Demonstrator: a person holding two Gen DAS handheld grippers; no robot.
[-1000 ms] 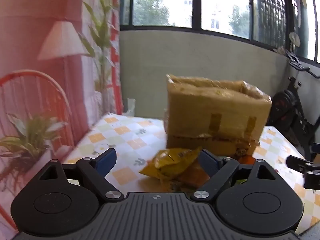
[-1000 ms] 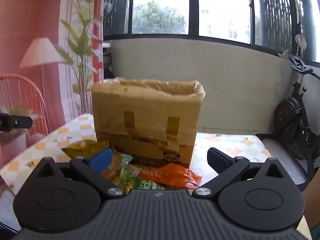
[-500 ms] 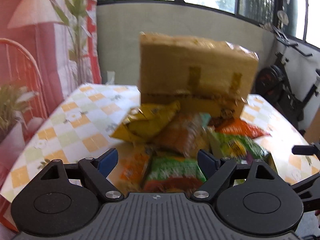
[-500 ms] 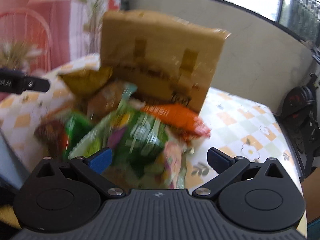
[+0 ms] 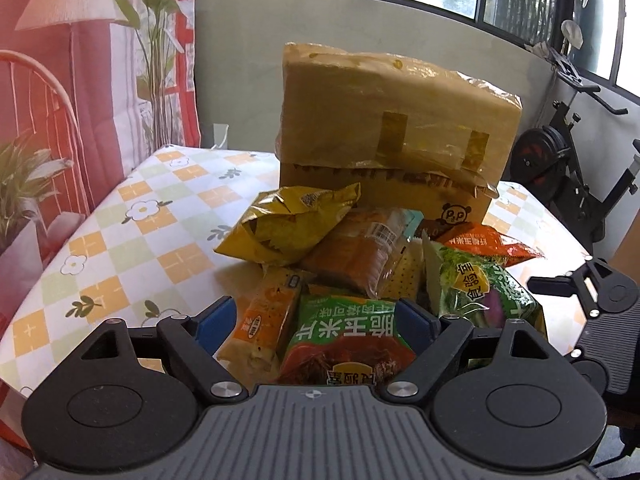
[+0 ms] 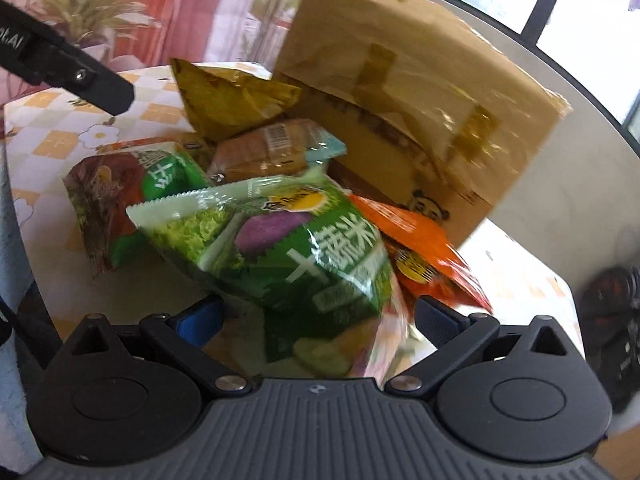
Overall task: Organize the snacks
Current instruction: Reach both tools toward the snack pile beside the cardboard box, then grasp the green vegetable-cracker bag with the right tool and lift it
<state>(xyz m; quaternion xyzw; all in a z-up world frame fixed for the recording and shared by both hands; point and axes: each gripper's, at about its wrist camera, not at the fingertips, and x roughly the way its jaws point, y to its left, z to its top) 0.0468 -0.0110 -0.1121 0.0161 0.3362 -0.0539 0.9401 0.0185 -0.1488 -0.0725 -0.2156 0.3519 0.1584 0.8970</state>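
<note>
A pile of snack bags lies on the checked tablecloth [image 5: 132,256] in front of a taped cardboard box [image 5: 396,128]. My left gripper [image 5: 316,324] is open, its blue pads either side of a green-and-red corn chip bag [image 5: 348,344] and an orange packet [image 5: 268,316]. Behind them lie a yellow bag [image 5: 288,224] and a brown wrapped cake [image 5: 364,252]. My right gripper [image 6: 316,320] is open around a green vegetable-chip bag [image 6: 288,248], with an orange bag [image 6: 420,256] to its right. Neither gripper holds anything.
The box [image 6: 416,92] stands close behind the pile. An exercise bike [image 5: 568,160] is beyond the table's right edge. A pink printed curtain [image 5: 60,80] and a plant [image 5: 156,40] are on the left. The left gripper's finger [image 6: 68,68] reaches into the right wrist view.
Both grippers have tilted down and moved in close over the snack pile, which now fills the lower views. Both stay open.
</note>
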